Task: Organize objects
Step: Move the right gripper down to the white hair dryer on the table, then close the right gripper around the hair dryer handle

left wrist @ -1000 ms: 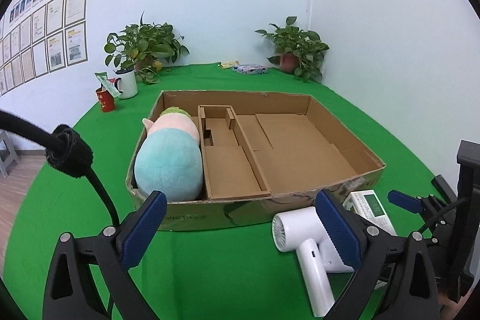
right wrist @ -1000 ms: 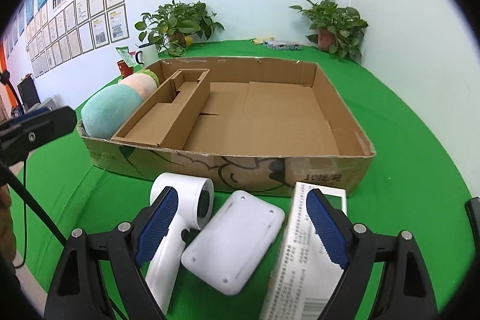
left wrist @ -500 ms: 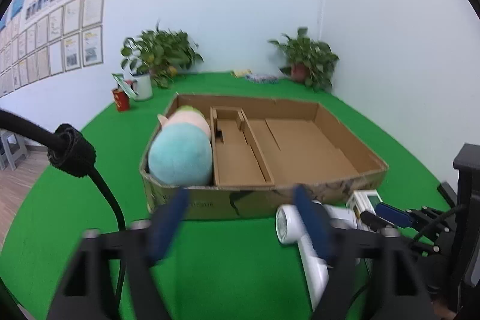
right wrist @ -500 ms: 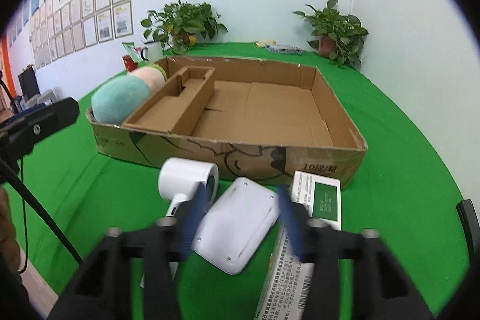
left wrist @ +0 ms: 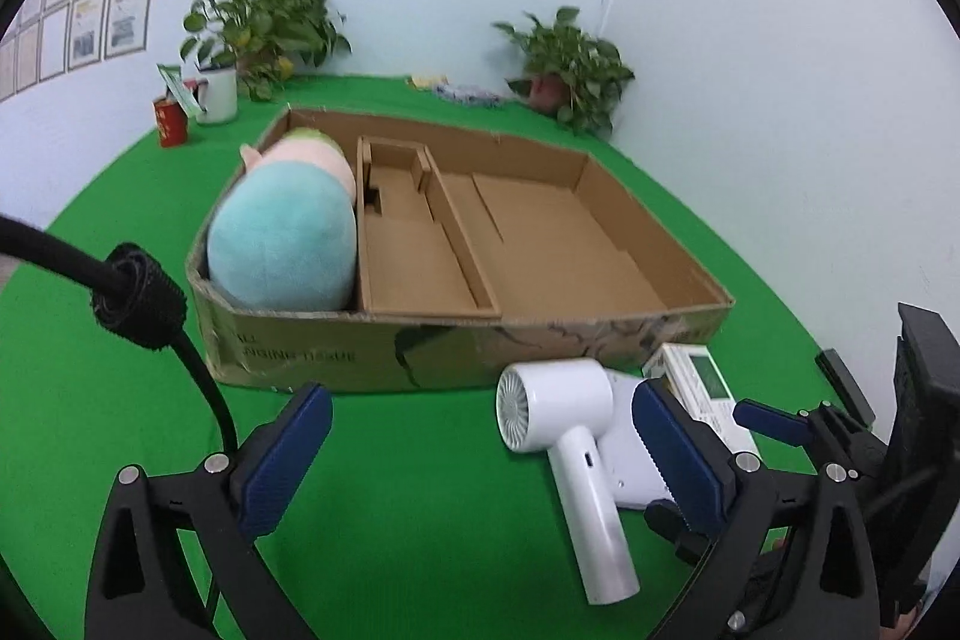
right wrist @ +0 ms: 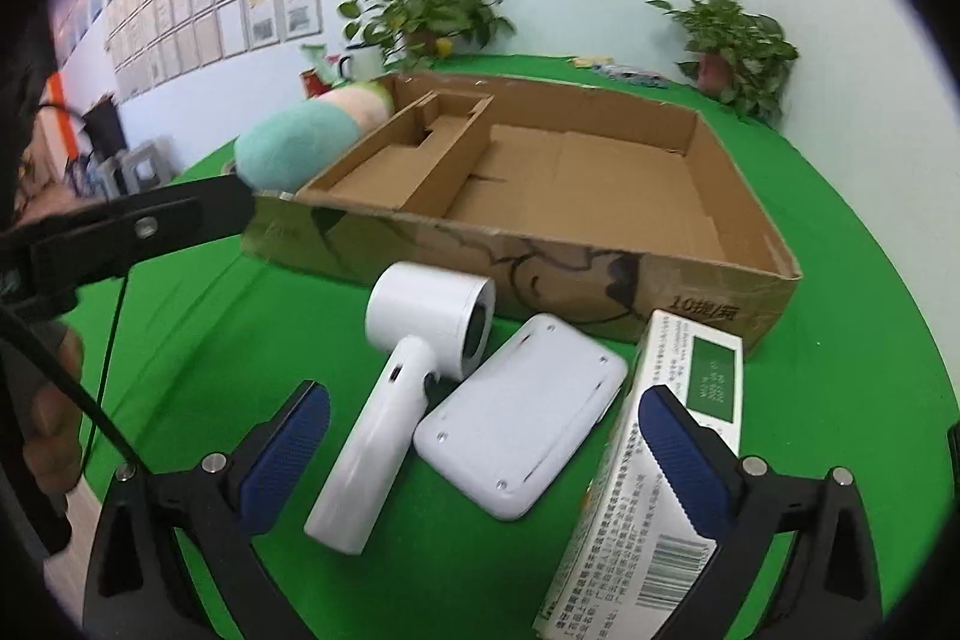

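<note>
The white case [left wrist: 630,451] is lying mostly hidden in the left wrist view, with the hair dryer [left wrist: 570,436] covering its near side and the left gripper's right finger [left wrist: 675,451] crossing it. The printed box [right wrist: 648,466] is running off the bottom edge of the right wrist view (its small print is too fine to read). The plush toy [left wrist: 282,232] is sitting with its lower part concealed behind the cardboard box wall [left wrist: 336,346]. Small items [left wrist: 462,91] on the far cloth are showing too small to identify.
</note>
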A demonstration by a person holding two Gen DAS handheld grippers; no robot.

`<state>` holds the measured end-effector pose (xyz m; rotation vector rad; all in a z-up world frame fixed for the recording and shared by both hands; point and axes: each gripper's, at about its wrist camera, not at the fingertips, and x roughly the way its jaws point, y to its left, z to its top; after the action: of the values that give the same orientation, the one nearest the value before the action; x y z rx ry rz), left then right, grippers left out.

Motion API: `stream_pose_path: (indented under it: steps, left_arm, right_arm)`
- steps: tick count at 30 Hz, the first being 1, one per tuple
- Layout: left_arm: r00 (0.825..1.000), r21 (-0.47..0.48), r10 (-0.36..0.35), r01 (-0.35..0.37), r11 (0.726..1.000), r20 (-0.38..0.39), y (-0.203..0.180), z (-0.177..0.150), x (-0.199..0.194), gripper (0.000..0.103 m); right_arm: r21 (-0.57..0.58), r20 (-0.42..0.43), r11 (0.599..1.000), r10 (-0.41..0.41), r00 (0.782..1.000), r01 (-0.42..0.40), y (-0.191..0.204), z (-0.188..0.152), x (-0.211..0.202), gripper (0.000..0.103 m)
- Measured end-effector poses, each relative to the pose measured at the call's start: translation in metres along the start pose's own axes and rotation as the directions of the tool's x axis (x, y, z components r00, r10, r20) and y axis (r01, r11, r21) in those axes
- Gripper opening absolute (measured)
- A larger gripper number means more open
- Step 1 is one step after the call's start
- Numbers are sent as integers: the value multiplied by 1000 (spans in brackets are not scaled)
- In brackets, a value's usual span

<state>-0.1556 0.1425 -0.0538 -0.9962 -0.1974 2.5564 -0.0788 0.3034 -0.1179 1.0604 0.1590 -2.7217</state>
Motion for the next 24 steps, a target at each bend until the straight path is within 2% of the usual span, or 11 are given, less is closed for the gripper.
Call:
stream_pose_path:
  steps: [2,3,5,6,8,12,16,18,19,20,24]
  left_arm:
    - [995,-31,-74,72,997,-67,4,-3,12,101]
    - [985,-58,-139,133,989,-106,6,-5,19,101]
    - [940,-142,-289,266,953,-180,12,-9,35,101]
    - [921,-173,-334,302,938,-202,14,-10,41,101]
    - [885,-214,-392,345,914,-249,16,-13,56,101]
    - [823,-261,-471,402,878,-319,14,-19,81,100]
    - [800,-276,-492,414,867,-345,13,-20,100,96]
    - [782,-307,-521,431,848,-341,16,-20,109,96]
    - [779,-317,-530,437,842,-335,16,-19,113,96]
    - [779,-321,-533,438,840,-330,18,-18,116,94]
    - [774,-319,-533,438,840,-341,19,-16,129,83]
  right_arm:
    - [-10,-16,1000,29,999,-29,3,-5,0,102]
    - [-10,-26,999,50,998,-50,4,-8,0,102]
    - [-8,-40,992,124,991,-124,9,-14,-3,102]
    - [-8,-46,985,172,984,-173,13,-17,-5,102]
    - [-9,-64,972,234,970,-235,22,-24,-7,102]
    - [26,-125,960,280,952,-279,32,-34,4,102]
    - [77,-122,957,287,950,-280,29,-33,9,100]
    - [82,-126,962,268,955,-259,31,-31,13,92]
    - [77,-138,966,254,957,-245,32,-31,15,82]
    - [75,-155,970,240,958,-231,34,-31,19,74]
    - [110,-199,973,220,955,-202,34,-33,28,57]
